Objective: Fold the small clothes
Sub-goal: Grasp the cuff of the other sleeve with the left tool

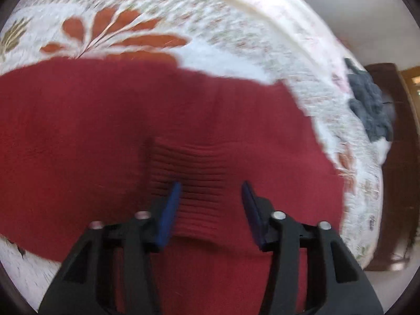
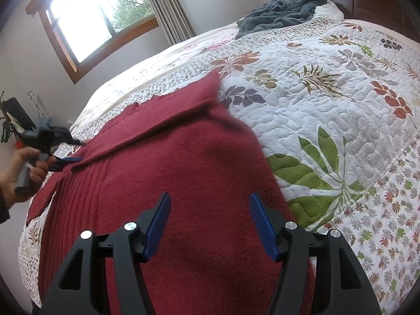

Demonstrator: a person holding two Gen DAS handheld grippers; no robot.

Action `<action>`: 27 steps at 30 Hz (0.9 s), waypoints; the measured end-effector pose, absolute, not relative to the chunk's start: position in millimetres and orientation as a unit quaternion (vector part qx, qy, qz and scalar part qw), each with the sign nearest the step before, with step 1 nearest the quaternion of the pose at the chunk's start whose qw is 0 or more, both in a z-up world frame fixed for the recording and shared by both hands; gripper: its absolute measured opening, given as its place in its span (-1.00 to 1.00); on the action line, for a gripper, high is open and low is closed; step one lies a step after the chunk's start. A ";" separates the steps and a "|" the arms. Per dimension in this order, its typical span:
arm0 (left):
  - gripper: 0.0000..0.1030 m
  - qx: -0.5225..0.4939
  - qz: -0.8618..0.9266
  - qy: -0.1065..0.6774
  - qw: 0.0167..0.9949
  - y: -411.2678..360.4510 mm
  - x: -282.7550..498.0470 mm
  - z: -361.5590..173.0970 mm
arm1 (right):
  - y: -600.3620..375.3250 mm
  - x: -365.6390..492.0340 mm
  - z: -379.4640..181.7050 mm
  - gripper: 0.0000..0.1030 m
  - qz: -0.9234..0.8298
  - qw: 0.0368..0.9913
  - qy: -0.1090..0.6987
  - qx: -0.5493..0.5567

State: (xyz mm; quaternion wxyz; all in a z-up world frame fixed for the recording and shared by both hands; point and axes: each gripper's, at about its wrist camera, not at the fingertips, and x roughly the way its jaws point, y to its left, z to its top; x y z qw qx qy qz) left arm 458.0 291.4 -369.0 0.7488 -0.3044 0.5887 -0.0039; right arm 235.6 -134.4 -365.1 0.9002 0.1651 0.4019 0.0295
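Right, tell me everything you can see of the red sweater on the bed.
The red sweater is a dark red knit, fuzzy-looking, with a ribbed band of fine ridges. It lies spread across the floral quilt, and one part is folded over the body, leaving a diagonal edge. The right gripper and left gripper are both open over it, holding nothing; whether the tips touch the cloth is unclear.

No readable text — no labels or numbers.
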 end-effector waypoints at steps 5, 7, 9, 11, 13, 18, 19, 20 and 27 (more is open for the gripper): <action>-0.26 -0.339 0.000 0.583 0.738 320.1 444.6 -360.9 | -134.5 238.4 -368.0 0.23 0.024 0.896 0.412 0.161; 0.28 -0.347 0.003 0.563 0.750 339.2 426.2 -340.8 | -133.9 239.4 -369.2 0.25 0.020 0.895 0.417 0.158; 0.62 -0.363 0.006 0.531 0.765 363.0 396.3 -321.3 | -132.3 241.0 -370.4 0.32 0.019 0.893 0.423 0.153; 0.70 -0.391 0.018 0.507 0.768 404.3 359.0 -308.3 | -128.3 243.8 -371.9 0.34 0.021 0.889 0.434 0.142; 0.70 -0.415 0.038 0.493 0.763 443.0 326.6 -303.7 | -121.3 245.5 -370.9 0.34 0.024 0.886 0.445 0.124; 0.70 -0.504 0.113 0.416 0.748 570.8 223.3 -295.7 | -92.8 228.8 -339.6 0.35 0.049 0.892 0.436 0.110; 0.70 -0.530 0.128 0.399 0.738 594.6 204.7 -298.9 | -81.0 223.3 -330.0 0.37 0.061 0.894 0.431 0.107; 0.70 -0.558 0.149 0.379 0.723 621.9 183.8 -304.8 | -71.8 219.2 -323.9 0.40 0.069 0.895 0.428 0.104; 0.70 -0.614 0.198 0.327 0.690 712.2 139.8 -334.8 | -15.4 203.0 -308.1 0.42 0.109 0.884 0.444 0.093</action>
